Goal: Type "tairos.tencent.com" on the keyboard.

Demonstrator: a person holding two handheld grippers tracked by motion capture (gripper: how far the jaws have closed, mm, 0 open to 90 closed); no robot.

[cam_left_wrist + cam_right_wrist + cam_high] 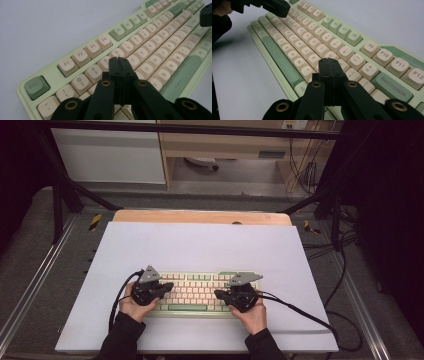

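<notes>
A white sheet [200, 245] covered the table, with a pale green keyboard [200, 292] sitting near its front edge. The left gripper [119, 60] and right gripper [329, 60] hovered over the keys, jaws pressed together and holding nothing, probably so the tips could poke single keys.

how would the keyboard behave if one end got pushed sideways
The keyboard looks rigid, so it would likely pivot as one piece. Lying flat and low on the smooth white sheet, it should slide, not tip. Its raised keys may give under pressure.
</notes>
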